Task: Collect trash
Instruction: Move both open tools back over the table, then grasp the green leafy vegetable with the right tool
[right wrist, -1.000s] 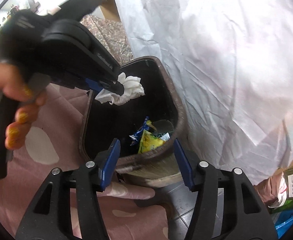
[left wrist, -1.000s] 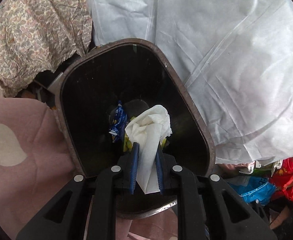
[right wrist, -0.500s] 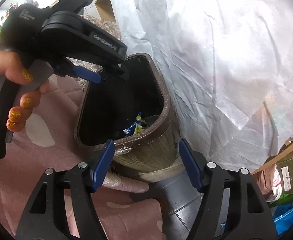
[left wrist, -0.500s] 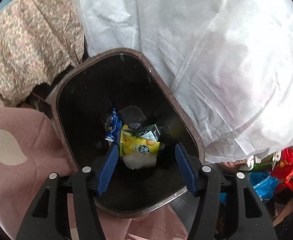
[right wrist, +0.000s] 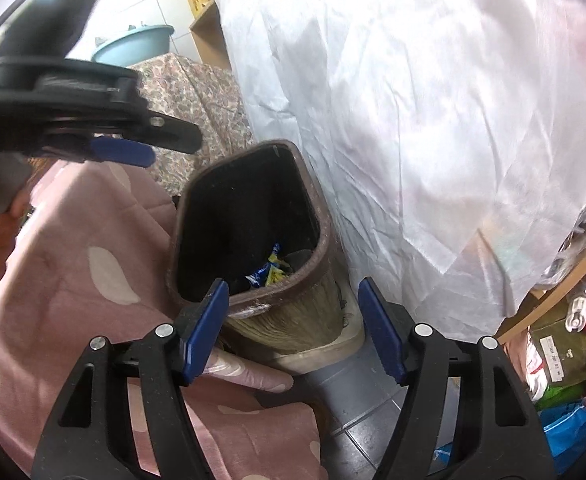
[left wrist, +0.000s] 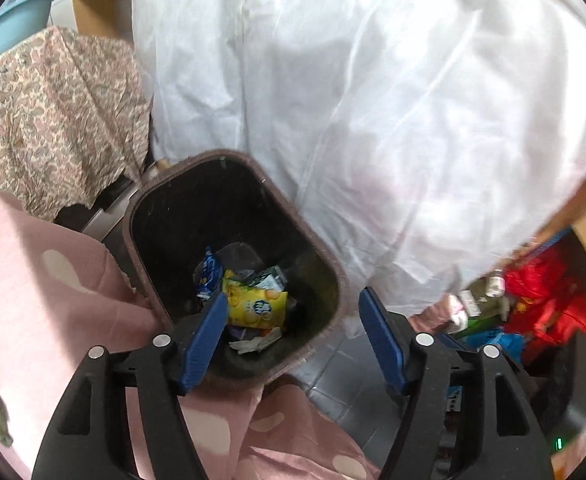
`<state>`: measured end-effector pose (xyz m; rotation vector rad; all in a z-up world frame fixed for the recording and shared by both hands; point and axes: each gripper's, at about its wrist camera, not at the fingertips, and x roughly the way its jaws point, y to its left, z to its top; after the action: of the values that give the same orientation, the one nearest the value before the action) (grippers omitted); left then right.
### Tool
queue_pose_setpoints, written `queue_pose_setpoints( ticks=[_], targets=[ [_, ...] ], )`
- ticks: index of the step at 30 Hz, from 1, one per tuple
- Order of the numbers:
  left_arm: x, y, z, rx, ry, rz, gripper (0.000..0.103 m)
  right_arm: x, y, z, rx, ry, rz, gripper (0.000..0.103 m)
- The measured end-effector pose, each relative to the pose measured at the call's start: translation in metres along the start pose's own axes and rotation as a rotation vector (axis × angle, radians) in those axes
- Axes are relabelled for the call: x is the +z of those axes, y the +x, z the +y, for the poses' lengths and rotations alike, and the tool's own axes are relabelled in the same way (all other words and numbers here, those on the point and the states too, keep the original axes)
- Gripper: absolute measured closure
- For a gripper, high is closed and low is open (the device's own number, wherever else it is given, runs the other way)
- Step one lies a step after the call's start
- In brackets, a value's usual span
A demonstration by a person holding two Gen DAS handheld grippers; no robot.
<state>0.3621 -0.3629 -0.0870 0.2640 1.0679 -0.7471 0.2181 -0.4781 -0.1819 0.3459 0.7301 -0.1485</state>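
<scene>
Left gripper [left wrist: 293, 320] released above brown trash bin [left wrist: 313, 240], jaws just opened, nothing between; crumpled tissue [left wrist: 255, 343] inside; right gripper [right wrist: 293, 320] released, empty.

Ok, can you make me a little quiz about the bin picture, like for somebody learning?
1. True or false: the yellow snack packet lies inside the brown trash bin.
2. What does the left gripper hold? A) a white tissue B) nothing C) a blue wrapper
3. Fill in: the crumpled white tissue lies at the bottom of the ____.

Key
1. True.
2. B. Its jaws have just been opening and nothing is between them. The right gripper is open and empty too.
3. Bin, just below the yellow packet in the left wrist view.
</scene>
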Motion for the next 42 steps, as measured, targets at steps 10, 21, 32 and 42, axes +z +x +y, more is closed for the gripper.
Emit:
queue_pose_setpoints(
  ticks=[10,21,32,42],
  targets=[
    [-0.058,-0.102,0.038,0.064,-0.003,-0.2,0.027,0.024,-0.035,0.06,0.136,-0.107,-0.03,0.035],
    [-0.138,-0.176,0.107,0.251,-0.095,-0.319,0.025,0.03,-0.048,0.154,0.293,-0.286,0.005,0.034],
    [-0.205,-0.232,0.199,0.393,-0.247,-0.3,0.02,0.021,-0.05,0.228,0.37,-0.444,0.042,0.023],
    [-0.258,-0.269,0.246,0.491,-0.347,-0.3,0.017,0.03,-0.016,0.304,0.408,-0.565,0.147,0.023]
  ],
)
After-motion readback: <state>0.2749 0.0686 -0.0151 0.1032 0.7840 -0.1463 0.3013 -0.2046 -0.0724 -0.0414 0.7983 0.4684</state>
